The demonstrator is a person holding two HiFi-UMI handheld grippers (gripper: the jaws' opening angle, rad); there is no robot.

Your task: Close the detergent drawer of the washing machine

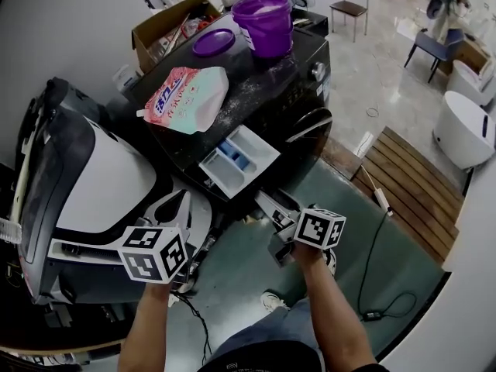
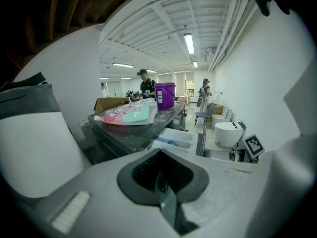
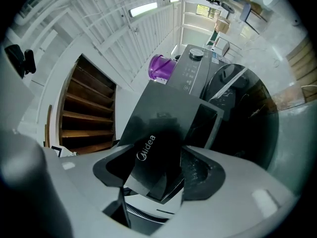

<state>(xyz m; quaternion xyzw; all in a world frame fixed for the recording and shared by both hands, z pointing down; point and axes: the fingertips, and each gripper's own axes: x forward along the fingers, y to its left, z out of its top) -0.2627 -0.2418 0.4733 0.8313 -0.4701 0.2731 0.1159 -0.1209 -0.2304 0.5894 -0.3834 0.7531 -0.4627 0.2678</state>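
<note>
Two jaws of right gripper (image 3: 154,181) pinching detergent drawer (image 1: 222,173) front, left gripper (image 2: 163,185) jaws together.

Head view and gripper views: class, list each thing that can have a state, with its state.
detergent drawer: pulled out
washing machine door: shut
purple bucket: uncovered
bucket lid: lying beside it
cardboard box: open
left gripper: shut, empty
right gripper: shut on the detergent drawer's front

We read only "Midea", white on the black drawer front (image 3: 151,150); the far bag's (image 1: 184,98) print stays illegible.
</note>
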